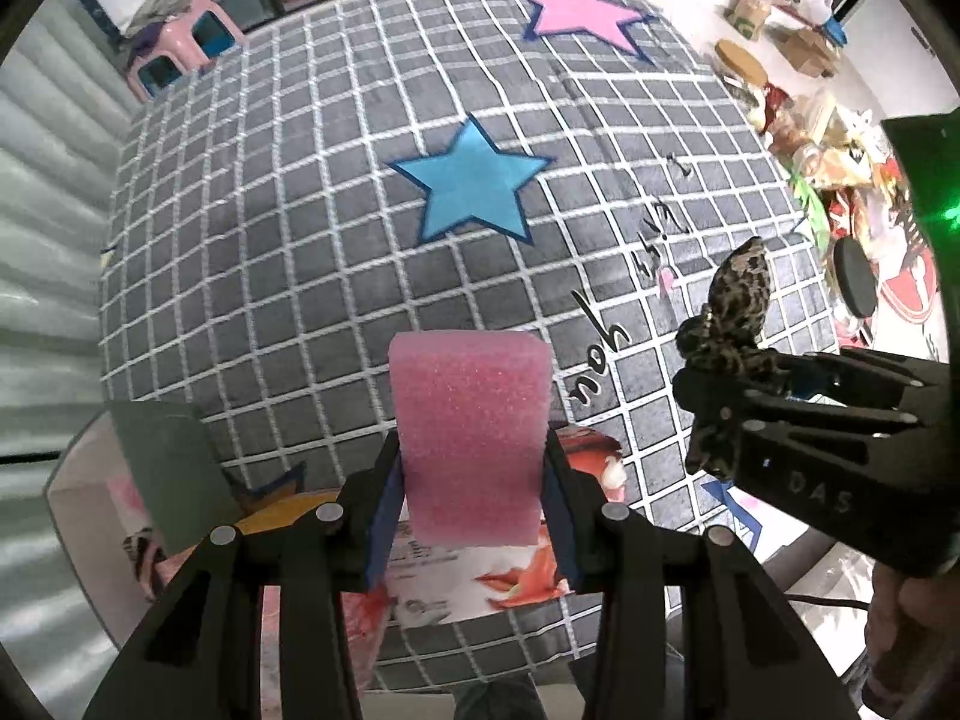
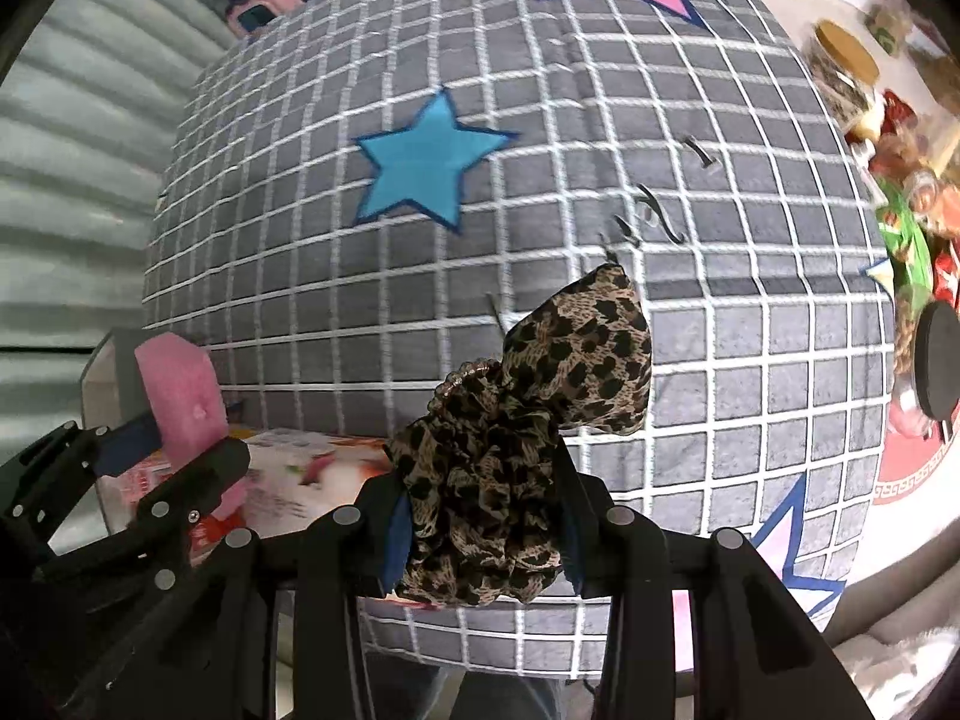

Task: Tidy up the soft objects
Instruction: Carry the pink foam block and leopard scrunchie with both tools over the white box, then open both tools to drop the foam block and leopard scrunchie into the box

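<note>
My left hand-held gripper [image 1: 474,480] pinches a pink foam block [image 1: 471,432] between its blue pads, block standing upright above the grey grid rug [image 1: 300,240]. My right hand-held gripper [image 2: 480,504] is pressed onto a leopard-print scrunchie [image 2: 528,420], the bunched fabric spilling past the fingertips. Both held clear of the rug, side by side, the foam to the left of the scrunchie. Blue star [image 1: 471,186] printed mid-rug; pink star [image 1: 579,15] at the far edge. Printed packaging [image 1: 480,570] lies below the foam, near side.
</note>
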Tool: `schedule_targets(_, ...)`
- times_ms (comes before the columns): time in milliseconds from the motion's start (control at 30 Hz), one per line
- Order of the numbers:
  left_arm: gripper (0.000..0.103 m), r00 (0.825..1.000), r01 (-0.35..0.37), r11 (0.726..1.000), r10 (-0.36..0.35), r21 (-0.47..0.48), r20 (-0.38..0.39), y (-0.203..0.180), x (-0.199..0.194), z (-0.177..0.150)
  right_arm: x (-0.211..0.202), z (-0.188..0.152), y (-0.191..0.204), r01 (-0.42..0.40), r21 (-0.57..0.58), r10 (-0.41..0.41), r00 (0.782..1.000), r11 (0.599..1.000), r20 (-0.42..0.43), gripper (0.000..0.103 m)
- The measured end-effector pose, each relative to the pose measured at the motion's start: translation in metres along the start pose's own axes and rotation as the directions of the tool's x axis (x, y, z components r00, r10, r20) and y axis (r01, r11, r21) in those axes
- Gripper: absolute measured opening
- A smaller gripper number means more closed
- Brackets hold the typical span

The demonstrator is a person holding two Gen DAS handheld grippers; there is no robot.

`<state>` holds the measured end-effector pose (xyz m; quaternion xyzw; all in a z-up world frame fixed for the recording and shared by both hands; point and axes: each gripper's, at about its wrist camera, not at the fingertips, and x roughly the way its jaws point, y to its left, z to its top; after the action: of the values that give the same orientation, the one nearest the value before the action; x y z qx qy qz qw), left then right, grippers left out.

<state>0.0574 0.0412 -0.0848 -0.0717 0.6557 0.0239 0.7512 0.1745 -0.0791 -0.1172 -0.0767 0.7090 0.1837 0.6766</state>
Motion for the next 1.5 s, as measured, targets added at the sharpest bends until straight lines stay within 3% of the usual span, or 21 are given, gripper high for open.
schedule_targets(567, 0.046, 0.989, -0.044, 0.989, 0.063, -0.139, 0.136, 0.086, -0.077, -0.024, -0.051, 0.011, 0.103, 0.012, -0.193, 0.004, 0.997, 0.981, 0.083, 0.041)
schedule_targets(1100, 0.046, 0.983, -0.014, 0.983, 0.047, -0.183, 0.179, 0.118, -0.1, -0.08, -0.061, -0.031, 0.172, 0.016, -0.294, 0.017, 0.994, 0.956, 0.108, 0.041)
schedule_targets(1300, 0.046, 0.981, -0.025, 0.966, 0.073, -0.259, 0.177, 0.152, -0.105, -0.106, -0.051, -0.053, 0.214, 0.002, -0.37, 0.035, 0.995, 0.929, 0.093, 0.041)
schedule_targets(1500, 0.046, 0.983, -0.048, 0.928, 0.11, -0.37, 0.147, 0.191, -0.105, -0.147, -0.033, -0.07, 0.268, -0.019, -0.474, 0.051, 0.997, 0.88, 0.055, 0.041)
